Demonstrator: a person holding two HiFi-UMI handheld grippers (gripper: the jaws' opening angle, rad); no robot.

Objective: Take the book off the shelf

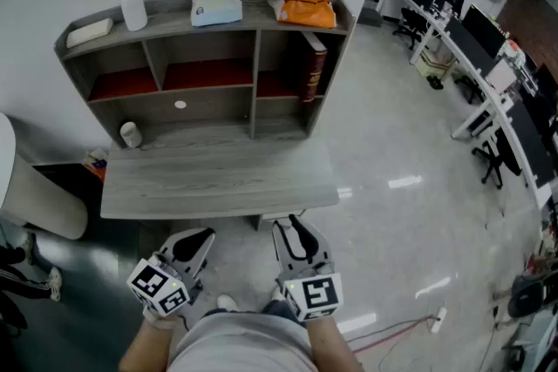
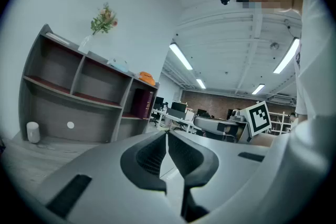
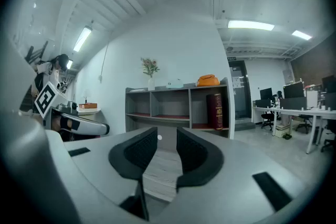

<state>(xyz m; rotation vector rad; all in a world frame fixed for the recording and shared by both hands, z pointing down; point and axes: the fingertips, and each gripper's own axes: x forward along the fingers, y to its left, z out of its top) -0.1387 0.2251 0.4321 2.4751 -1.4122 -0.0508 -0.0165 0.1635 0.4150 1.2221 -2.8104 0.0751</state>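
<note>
A thick dark red book [image 1: 315,71] stands upright in the right compartment of the grey shelf [image 1: 253,39] at the back of the desk. It also shows in the left gripper view [image 2: 140,103] and the right gripper view [image 3: 214,110]. Both grippers hover low in front of the desk's near edge, far from the book. My left gripper [image 1: 195,242] has its jaws pressed together [image 2: 167,135] with nothing between them. My right gripper [image 1: 294,233] keeps a narrow gap between its jaws [image 3: 167,136] and holds nothing.
On the shelf top stand a flower vase [image 1: 132,6], a white flat box [image 1: 89,32], a pale blue pack [image 1: 216,9] and an orange bag [image 1: 307,10]. A white cup [image 1: 131,134] sits on the grey desk [image 1: 218,179]. Office desks and chairs [image 1: 488,74] line the right side.
</note>
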